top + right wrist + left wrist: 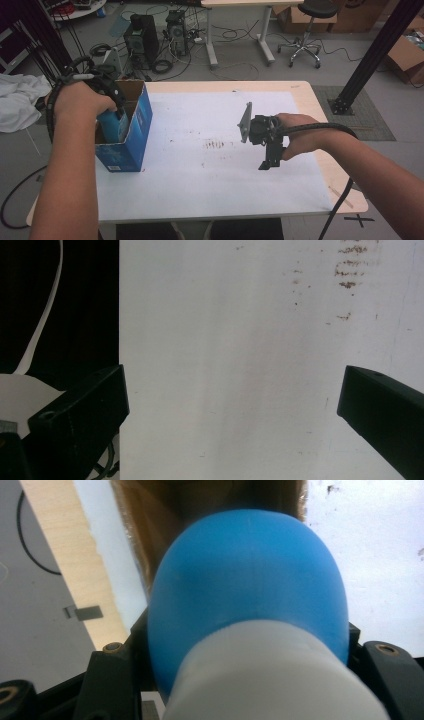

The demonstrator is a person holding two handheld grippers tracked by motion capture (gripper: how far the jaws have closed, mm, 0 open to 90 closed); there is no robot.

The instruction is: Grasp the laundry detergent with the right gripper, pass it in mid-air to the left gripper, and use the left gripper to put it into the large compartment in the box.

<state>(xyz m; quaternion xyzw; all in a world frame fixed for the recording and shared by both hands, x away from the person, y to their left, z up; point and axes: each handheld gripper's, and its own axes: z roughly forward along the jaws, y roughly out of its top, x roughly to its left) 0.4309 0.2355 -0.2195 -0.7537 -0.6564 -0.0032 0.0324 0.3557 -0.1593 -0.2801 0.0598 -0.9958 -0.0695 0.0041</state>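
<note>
A: Step in hand, as judged: a blue-and-white bottle (247,615), clamped between the jaws of the left gripper (116,107), is being placed into the open blue box (135,131); the box opening lies just beyond the fingertips.

B: Noted; right gripper (270,162) is held over the table (210,185), jaws apart, nothing between them. Next move, presumably: bottle seated, grip released only once it is supported.
</note>
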